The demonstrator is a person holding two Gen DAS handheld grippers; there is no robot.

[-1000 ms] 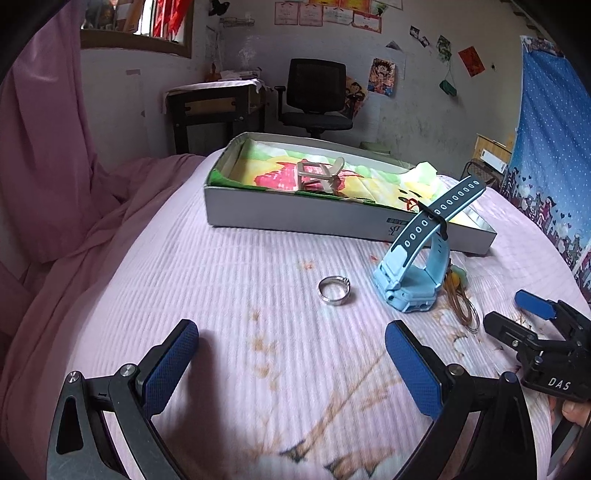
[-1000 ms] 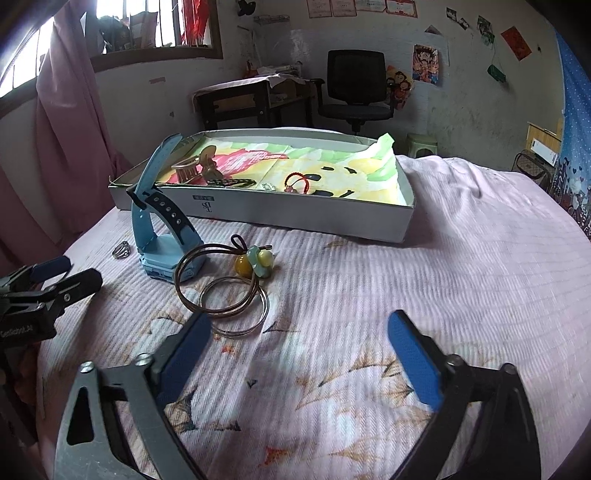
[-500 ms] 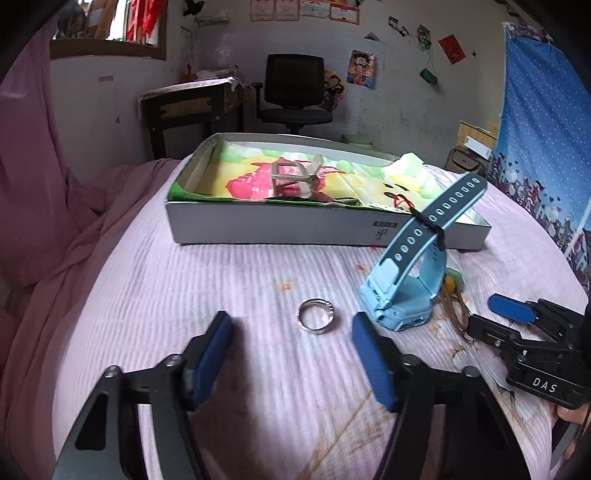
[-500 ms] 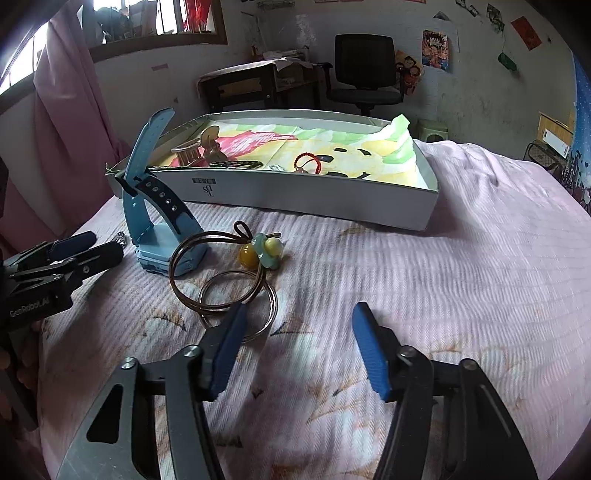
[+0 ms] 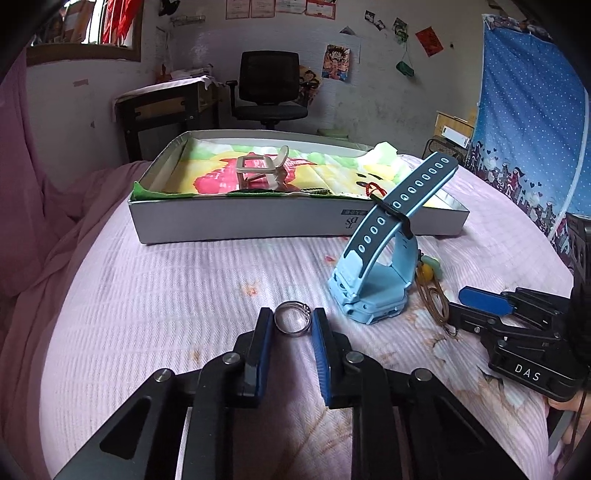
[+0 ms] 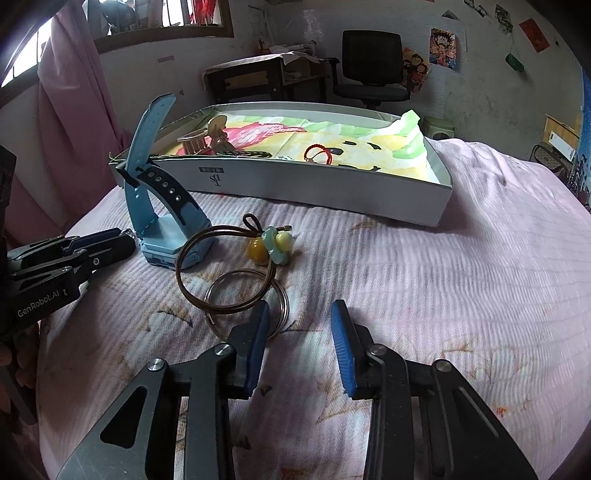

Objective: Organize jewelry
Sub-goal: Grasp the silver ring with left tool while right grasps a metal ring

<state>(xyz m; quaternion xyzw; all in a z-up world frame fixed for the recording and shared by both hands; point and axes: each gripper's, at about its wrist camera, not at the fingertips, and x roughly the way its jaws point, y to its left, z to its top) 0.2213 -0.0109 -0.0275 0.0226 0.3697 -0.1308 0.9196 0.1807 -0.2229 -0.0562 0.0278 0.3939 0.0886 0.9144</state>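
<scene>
On the pink bedspread [image 5: 155,295], left hand-held gripper [image 5: 293,325] brackets ring [image 5: 293,322].

A black office chair [image 5: 269,86] stands against a scuffed whitish wall [image 5: 380,92] hung with posters and small pictures, beside a dark wooden desk [image 5: 162,107]. Daylight enters through a window [image 6: 155,18] at upper left, with a pink curtain [image 6: 70,110] below; a blue dotted hanging [image 5: 528,122] covers the right side.

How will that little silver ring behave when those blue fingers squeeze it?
The silver ring looks rigid metal, so it probably won't bend. Lying flat between the left gripper pads, it's thin and smooth and may slip or flip. The soft bedspread might let it sink.
</scene>
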